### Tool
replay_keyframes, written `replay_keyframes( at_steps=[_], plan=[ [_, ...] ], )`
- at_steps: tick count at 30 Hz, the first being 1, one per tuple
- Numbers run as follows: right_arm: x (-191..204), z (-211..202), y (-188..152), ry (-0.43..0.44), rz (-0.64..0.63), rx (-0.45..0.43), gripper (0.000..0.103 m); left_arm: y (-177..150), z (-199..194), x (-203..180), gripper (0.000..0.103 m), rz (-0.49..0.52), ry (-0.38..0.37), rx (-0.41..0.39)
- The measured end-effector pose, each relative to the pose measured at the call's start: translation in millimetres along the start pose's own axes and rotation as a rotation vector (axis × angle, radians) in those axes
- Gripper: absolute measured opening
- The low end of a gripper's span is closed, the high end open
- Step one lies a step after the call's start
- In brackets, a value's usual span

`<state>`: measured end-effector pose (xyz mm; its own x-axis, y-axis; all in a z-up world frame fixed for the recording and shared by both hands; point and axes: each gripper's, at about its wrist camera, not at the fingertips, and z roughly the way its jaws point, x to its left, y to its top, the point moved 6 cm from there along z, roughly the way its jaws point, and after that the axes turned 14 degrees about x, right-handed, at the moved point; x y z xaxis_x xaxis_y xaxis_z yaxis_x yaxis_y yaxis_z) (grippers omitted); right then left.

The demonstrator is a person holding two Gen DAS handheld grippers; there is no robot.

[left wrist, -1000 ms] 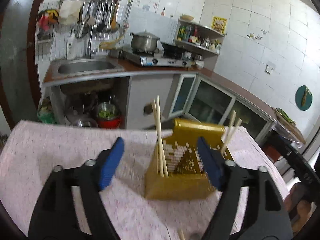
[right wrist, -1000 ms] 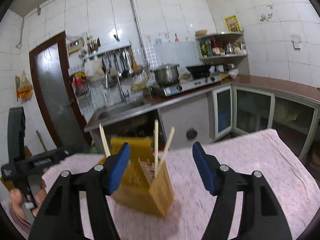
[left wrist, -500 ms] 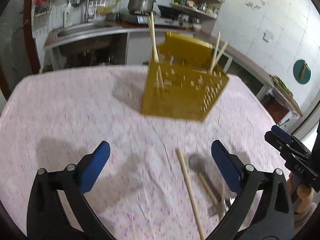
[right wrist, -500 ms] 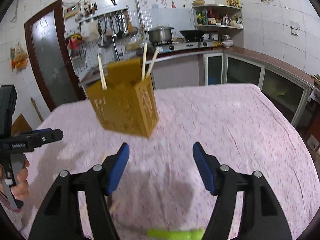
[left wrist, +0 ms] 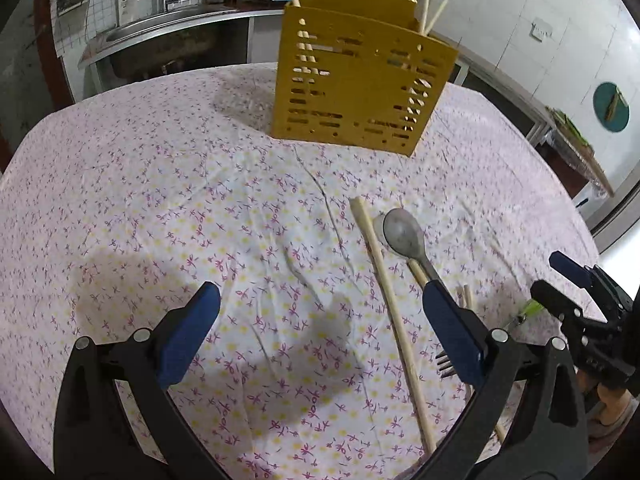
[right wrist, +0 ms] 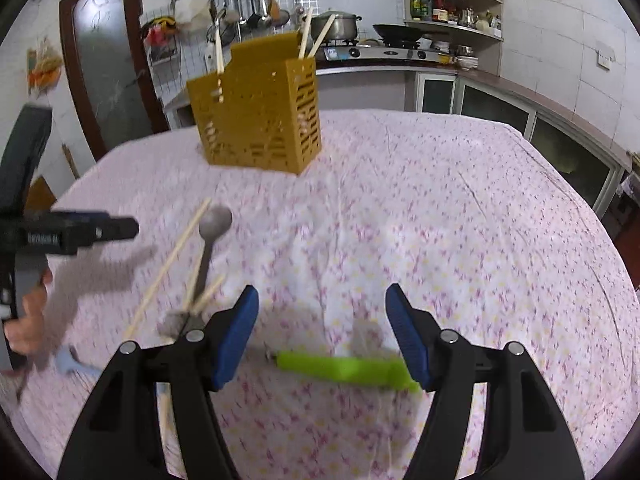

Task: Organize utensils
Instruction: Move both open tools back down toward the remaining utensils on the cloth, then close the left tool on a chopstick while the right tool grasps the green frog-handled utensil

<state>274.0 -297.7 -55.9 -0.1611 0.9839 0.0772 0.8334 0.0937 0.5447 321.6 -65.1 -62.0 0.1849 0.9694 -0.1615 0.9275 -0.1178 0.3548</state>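
You're between picks: right gripper [right wrist: 322, 332] spread wide and empty above the green-handled utensil [right wrist: 346, 370], left gripper [left wrist: 320, 336] gaping beside the chopstick [left wrist: 390, 304] and spoon [left wrist: 404, 236]. Both have dropped back from the yellow caddy [left wrist: 356, 80], which now stands farther off. Next, lower and close squarely across that green handle.

Each camera looks forward and down along its own tongs, close above the tabletop [left wrist: 160, 184]. Both views share the yellow holder [left wrist: 360, 80] and the spoon [right wrist: 214, 224], seen from opposite sides.
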Motion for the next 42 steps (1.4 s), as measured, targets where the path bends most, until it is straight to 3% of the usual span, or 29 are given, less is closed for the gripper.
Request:
replay_keyframes(
  at_steps=[7, 14, 19, 25, 30, 35, 42],
  plan=[
    [-9.5, 1.3, -11.1, -0.013, 0.052, 0.026, 0.065, -4.7, 3.4, -2.8, 0.098, 0.01, 0.001, 0.009],
    [-40.9, -1.5, -12.3, -0.091, 0.258, 0.065, 0.065, -5.5, 9.8, -5.1, 0.092, 0.002, 0.004, 0.021],
    [-48.4, -4.0, -16.3, -0.09, 0.386, 0.099, 0.064, -3.5, 10.5, -11.7, 0.088, 0.026, 0.022, 0.012],
    [-35.8, 0.6, -24.8, -0.068, 0.461, 0.164, 0.048, 1.6, 13.4, -13.8, 0.088, 0.04, 0.017, 0.013],
    [-37.5, 5.9, -32.8, -0.039, 0.534, 0.186, 0.047, 4.3, 14.3, -15.4, 0.087, 0.049, 0.007, 0.02],
    [-37.5, 11.1, -27.6, -0.032, 0.574, 0.21, 0.047, 8.2, 29.6, -18.9, 0.069, 0.044, -0.002, 0.073],
    [-40.6, 25.3, -5.9, -0.042, 0.593, 0.24, 0.047, 17.0, 41.2, -23.8, 0.067, 0.046, -0.002, 0.096]
  ],
)
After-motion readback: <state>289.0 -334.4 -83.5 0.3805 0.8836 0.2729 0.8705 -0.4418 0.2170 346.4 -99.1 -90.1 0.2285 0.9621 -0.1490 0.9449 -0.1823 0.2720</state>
